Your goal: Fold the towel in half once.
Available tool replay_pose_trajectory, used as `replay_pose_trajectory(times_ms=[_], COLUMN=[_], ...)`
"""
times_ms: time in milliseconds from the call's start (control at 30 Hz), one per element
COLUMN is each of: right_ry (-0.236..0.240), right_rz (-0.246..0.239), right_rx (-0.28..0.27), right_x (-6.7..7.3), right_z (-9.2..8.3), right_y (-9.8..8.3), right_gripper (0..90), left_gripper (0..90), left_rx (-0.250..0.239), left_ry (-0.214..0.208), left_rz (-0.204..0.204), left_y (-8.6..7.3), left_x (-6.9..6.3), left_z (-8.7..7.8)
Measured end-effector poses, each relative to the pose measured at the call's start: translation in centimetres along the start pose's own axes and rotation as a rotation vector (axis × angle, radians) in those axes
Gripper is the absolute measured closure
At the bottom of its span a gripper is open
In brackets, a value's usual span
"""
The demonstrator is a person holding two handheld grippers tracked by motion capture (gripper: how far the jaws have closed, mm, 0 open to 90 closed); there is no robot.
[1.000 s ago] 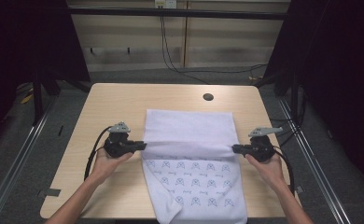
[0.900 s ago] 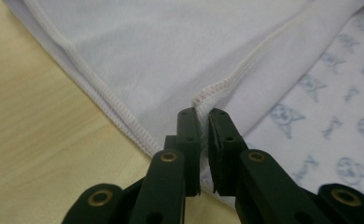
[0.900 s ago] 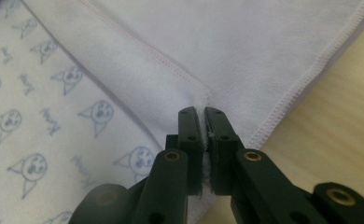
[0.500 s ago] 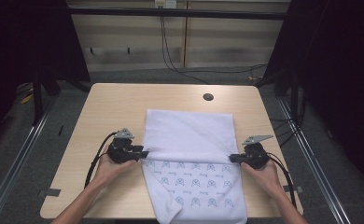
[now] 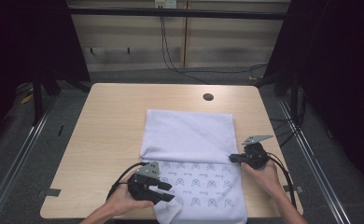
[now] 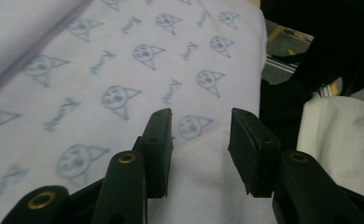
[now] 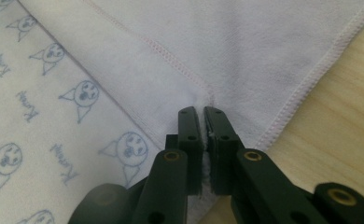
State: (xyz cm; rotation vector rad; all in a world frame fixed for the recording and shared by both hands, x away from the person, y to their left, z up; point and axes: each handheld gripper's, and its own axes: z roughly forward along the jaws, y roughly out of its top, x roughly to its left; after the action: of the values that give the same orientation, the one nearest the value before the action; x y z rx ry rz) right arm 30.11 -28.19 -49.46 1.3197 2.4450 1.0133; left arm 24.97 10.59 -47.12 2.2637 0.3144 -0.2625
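Observation:
A white towel [image 5: 189, 135] lies on the wooden table [image 5: 110, 116], its plain far half folded over the half printed with cat faces. My left gripper [image 5: 170, 192] is at the towel's near left corner. Its jaws have just opened and then narrowed a little. In the left gripper view the left gripper [image 6: 201, 126] stands open above a turned-up corner of the towel [image 6: 124, 70], pinching nothing. My right gripper [image 5: 231, 157] is at the towel's right edge, at the end of the fold. The right gripper [image 7: 203, 112] is shut on the towel [image 7: 217, 46] there.
A round cable hole [image 5: 208, 97] sits in the table's far right part. The towel's near end reaches the table's front edge. Bare wood [image 7: 348, 116] lies right of the towel. Dark floor and metal rails [image 5: 26, 140] flank the table.
My left gripper has let go of the fold's left end, opened, and moved toward the person to the towel's near left corner. The right gripper has stayed shut in place.

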Motion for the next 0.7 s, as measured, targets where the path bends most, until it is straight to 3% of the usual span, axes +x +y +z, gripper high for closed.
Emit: replay_pose_trajectory(times_ms=[67, 133, 233, 267, 400, 567, 700], right_ry=[0.001, 0.001, 0.001, 0.003, 0.002, 0.004, 0.002], right_rz=[0.0, -0.001, -0.002, 0.0, -0.001, 0.001, 0.004], right_rx=[0.0, -0.001, -0.001, 0.0, -0.001, 0.002, 0.002], right_x=[0.0, 0.0, 0.0, 0.0, 0.0, 0.0, 0.0], right_z=[0.0, 0.0, 0.0, 0.0, 0.0, 0.0, 0.0], right_y=[0.0, 0.0, 0.0, 0.0, 0.0, 0.0, 0.0], right_gripper=[86.1, 86.1, 86.1, 86.1, 86.1, 86.1, 86.1], left_gripper=[58.5, 56.9, 56.1, 59.6, 87.7, 90.0, 90.0], left_rx=[0.04, 0.074, 0.089, 0.093, 0.08, 0.063, -0.012], left_ry=[-0.008, -0.006, 0.018, 0.023, 0.036, 0.044, 0.049], left_rz=[0.027, 0.024, 0.049, 0.054, 0.059, 0.053, 0.007], left_y=[-0.1, -0.4, -0.9, -1.1, -1.7, -1.8, -2.5], left_x=[0.1, 0.3, 0.1, 0.0, 0.3, 0.1, -0.1], left_z=[0.9, 1.6, 1.9, 1.8, 1.4, 0.6, -1.6])
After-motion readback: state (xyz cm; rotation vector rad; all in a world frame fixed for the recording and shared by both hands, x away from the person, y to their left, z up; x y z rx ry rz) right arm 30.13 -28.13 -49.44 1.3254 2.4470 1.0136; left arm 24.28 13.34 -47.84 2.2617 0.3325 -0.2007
